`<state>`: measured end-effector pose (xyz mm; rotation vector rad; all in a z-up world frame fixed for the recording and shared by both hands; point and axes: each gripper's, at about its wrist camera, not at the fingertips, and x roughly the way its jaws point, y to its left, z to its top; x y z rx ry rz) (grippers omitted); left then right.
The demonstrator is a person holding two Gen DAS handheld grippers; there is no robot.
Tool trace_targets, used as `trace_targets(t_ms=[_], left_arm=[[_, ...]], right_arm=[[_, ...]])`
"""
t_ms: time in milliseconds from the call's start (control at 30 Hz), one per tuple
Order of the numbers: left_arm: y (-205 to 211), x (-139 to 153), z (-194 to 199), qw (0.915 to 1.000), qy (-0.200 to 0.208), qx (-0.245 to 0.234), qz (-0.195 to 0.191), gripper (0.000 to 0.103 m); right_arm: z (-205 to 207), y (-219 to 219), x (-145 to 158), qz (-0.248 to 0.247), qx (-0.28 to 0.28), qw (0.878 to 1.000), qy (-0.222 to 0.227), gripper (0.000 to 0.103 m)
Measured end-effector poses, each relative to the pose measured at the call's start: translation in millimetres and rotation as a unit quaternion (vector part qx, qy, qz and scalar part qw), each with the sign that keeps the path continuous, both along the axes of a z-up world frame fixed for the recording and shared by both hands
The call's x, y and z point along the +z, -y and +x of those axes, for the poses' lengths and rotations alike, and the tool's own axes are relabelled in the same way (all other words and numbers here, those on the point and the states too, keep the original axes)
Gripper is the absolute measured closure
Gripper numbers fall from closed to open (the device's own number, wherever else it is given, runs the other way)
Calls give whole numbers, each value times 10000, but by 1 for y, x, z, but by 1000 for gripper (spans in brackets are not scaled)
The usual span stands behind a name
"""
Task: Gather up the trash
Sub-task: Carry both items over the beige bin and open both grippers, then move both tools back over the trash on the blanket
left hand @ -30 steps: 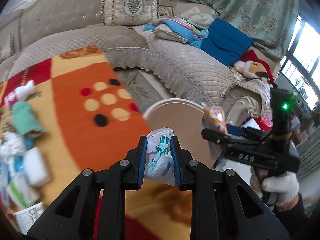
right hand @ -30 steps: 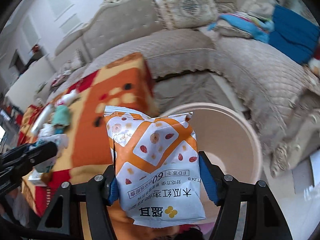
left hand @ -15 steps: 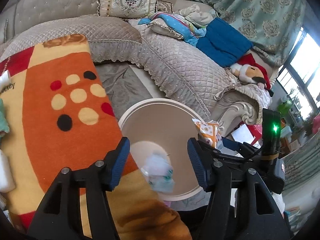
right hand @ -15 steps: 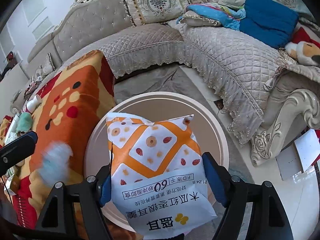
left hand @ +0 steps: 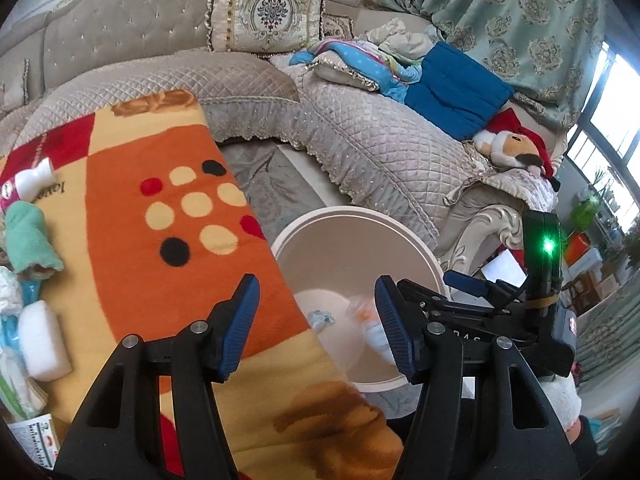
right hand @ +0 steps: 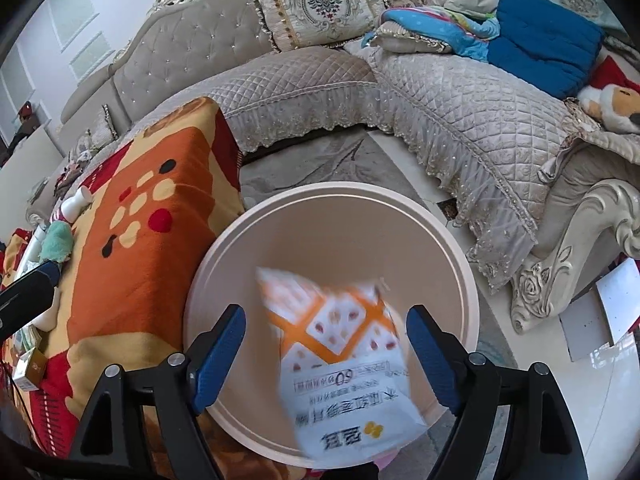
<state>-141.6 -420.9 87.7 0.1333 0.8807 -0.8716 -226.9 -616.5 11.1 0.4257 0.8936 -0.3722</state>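
1. While both sit over the bin (right hand: 460, 264), the right tongs (right hand: 326, 344) stand apart, and the blurred snack bag (right hand: 344, 364) lies loose between them, inside the rim.
2. Left tongs (left hand: 316, 320) stand apart, empty.
3. Remaining litter (left hand: 40, 340) lies on the surface (left hand: 132, 264), leftward, nearer the left tongs.

1. On the orange-and-white snack bag (right hand: 344, 364), low in the centre of my right wrist view, I read a large "60" upside down. The Chinese lines beneath it are too blurred to make out.
2. On the orange blanket (left hand: 132, 184), at the left edge of my left wrist view, dark letters run upside down beside the white bottle (left hand: 30, 178); they look like "love", but I cannot be sure.
3. On my right gripper's body (left hand: 476, 338), at lower right of the left wrist view, pale letters read "D A S", partly hidden.
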Motion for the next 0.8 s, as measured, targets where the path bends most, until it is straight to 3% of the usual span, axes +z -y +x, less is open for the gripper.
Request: trace_targets(t_ms=[400,800], left_arm=[[-35,10,-2,9995,204,247,53,44],[-144,11,24,9928,241,1165,160,44]], right_arm=[[6,-41,23,3,390,9991,166,21],[37,-126,48,-58,1276,9910,406,21]])
